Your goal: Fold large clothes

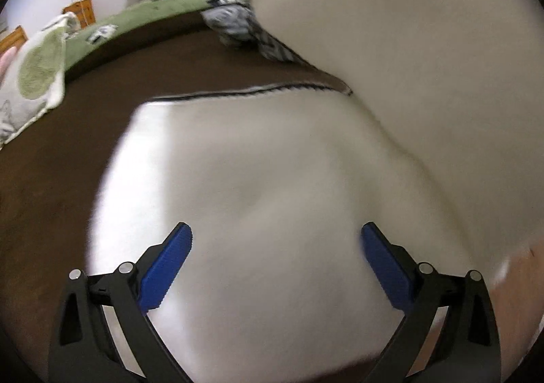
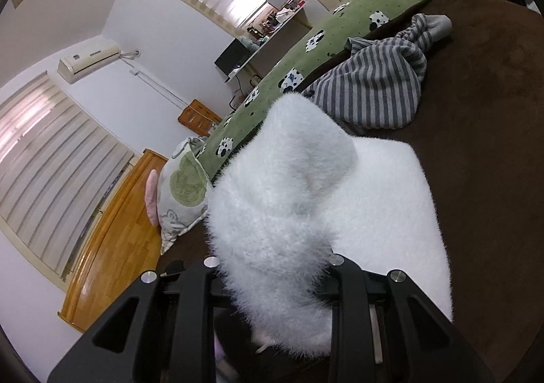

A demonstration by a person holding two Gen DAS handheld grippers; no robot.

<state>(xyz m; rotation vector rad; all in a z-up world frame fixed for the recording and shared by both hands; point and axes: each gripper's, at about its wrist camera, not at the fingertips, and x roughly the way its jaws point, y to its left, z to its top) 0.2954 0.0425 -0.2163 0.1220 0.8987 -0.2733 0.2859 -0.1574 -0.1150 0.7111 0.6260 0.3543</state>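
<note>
A white fluffy garment (image 1: 258,186) lies on the brown bedspread (image 1: 51,179). My left gripper (image 1: 276,240) is open with its blue pads (image 1: 166,264) spread wide just above the flat part of the garment. A raised fold of it (image 1: 408,26) hangs at the upper right in the left wrist view. My right gripper (image 2: 272,281) is shut on the white fluffy garment (image 2: 282,199) and holds a bunched part of it up over the flat part (image 2: 401,213). Its fingertips are hidden in the fur.
A grey striped garment (image 2: 374,90) lies crumpled on the bedspread (image 2: 493,111) beyond the white one; it also shows in the left wrist view (image 1: 234,22). A green cow-print blanket (image 2: 323,36) runs along the far side. A pillow (image 2: 183,192) and wooden headboard (image 2: 112,240) lie left.
</note>
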